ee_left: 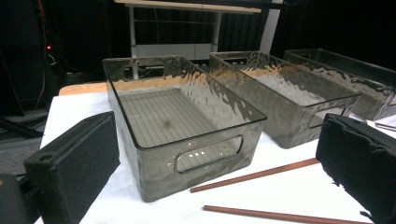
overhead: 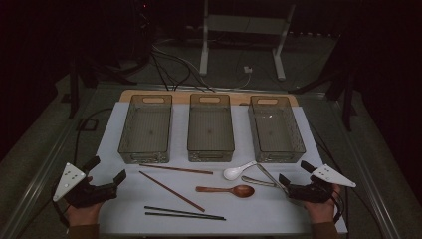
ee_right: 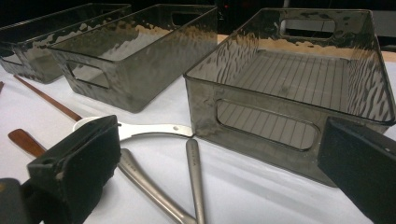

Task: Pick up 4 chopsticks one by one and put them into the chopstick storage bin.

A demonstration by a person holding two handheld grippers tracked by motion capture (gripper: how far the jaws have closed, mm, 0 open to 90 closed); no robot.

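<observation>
Sorting not begun, I judge: three smoky clear plastic bins (overhead: 210, 129) empty, cutlery along table's near edge; both my tongs (overhead: 106, 175) (overhead: 293, 176) open, empty.

Dim lab (cables (overhead: 169, 64) on floor, white stand (overhead: 244, 30)) behind staged table (overhead: 259, 209).

We see black chopsticks (overhead: 184, 214) lying at the near edge and a white stand (overhead: 244, 30) standing beyond the table.
</observation>
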